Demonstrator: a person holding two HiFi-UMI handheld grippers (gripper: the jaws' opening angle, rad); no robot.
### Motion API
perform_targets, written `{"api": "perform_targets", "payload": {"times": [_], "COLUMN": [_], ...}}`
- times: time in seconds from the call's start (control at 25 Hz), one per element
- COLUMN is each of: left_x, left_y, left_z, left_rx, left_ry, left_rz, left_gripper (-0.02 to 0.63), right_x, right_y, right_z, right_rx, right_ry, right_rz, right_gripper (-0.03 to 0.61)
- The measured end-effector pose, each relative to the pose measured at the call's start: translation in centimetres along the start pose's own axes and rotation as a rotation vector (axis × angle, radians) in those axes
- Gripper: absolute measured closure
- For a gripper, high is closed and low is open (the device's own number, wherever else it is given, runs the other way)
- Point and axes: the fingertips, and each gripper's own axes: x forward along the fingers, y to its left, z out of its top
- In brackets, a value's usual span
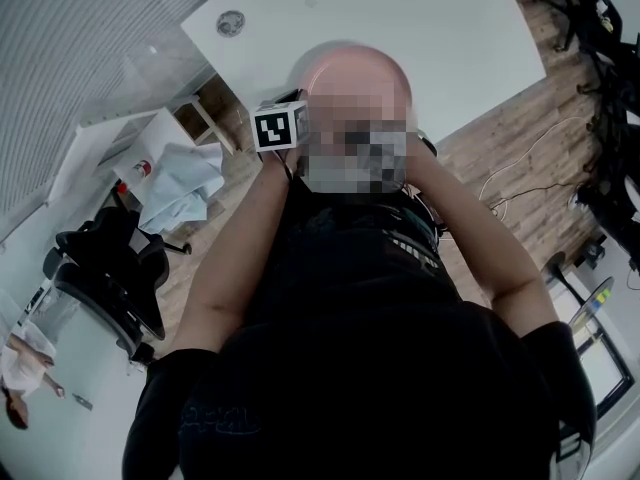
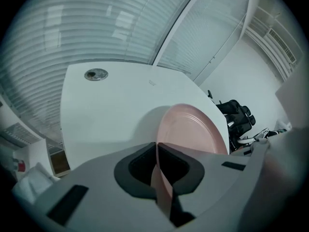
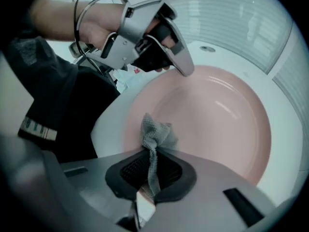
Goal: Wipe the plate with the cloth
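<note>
A pink plate (image 3: 217,115) is tilted up on edge over the white table (image 2: 106,110). My left gripper (image 2: 157,146) is shut on the plate's rim (image 2: 193,129); the right gripper view shows it clamped on the plate's far edge (image 3: 186,70). My right gripper (image 3: 152,153) is shut on a grey cloth (image 3: 157,134), whose bunched end rests against the plate's near inner face. In the head view the left gripper's marker cube (image 1: 278,126) shows beside the pink plate (image 1: 350,66); a blurred patch hides the rest there.
The table has a round grommet (image 2: 96,74) near its far edge. A black office chair (image 1: 110,268) and a small table with pale blue fabric (image 1: 180,183) stand at the left. Cables (image 1: 530,168) lie on the wooden floor at the right.
</note>
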Motion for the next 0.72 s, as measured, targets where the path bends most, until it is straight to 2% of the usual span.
{"api": "perform_targets", "payload": {"times": [0.12, 0.24, 0.36, 0.48, 0.6, 0.72], "left_x": [0.0, 0.0, 0.1, 0.2, 0.3, 0.2], "left_y": [0.0, 0.0, -0.2, -0.2, -0.3, -0.2], "left_z": [-0.1, 0.0, 0.0, 0.0, 0.2, 0.4], "left_rx": [0.005, 0.013, 0.04, 0.068, 0.077, 0.089], "left_ry": [0.0, -0.001, 0.002, 0.001, -0.007, -0.027], "left_rz": [0.006, 0.015, 0.023, 0.027, 0.04, 0.049], "left_gripper": [0.588, 0.588, 0.588, 0.586, 0.586, 0.586], "right_x": [-1.1, -2.6, -3.8, -4.3, -4.4, -4.4], "right_y": [-2.6, -7.5, -12.5, -15.7, -16.9, -16.9], "right_z": [-3.8, -6.2, -5.7, -3.6, -2.5, -2.2], "right_rx": [0.012, 0.03, 0.059, 0.072, 0.061, 0.056], "right_ry": [0.108, 0.172, 0.133, 0.063, 0.056, 0.033], "right_rz": [-0.065, -0.221, -0.407, -0.542, -0.61, -0.634], "right_gripper": [0.545, 0.545, 0.545, 0.545, 0.545, 0.545]}}
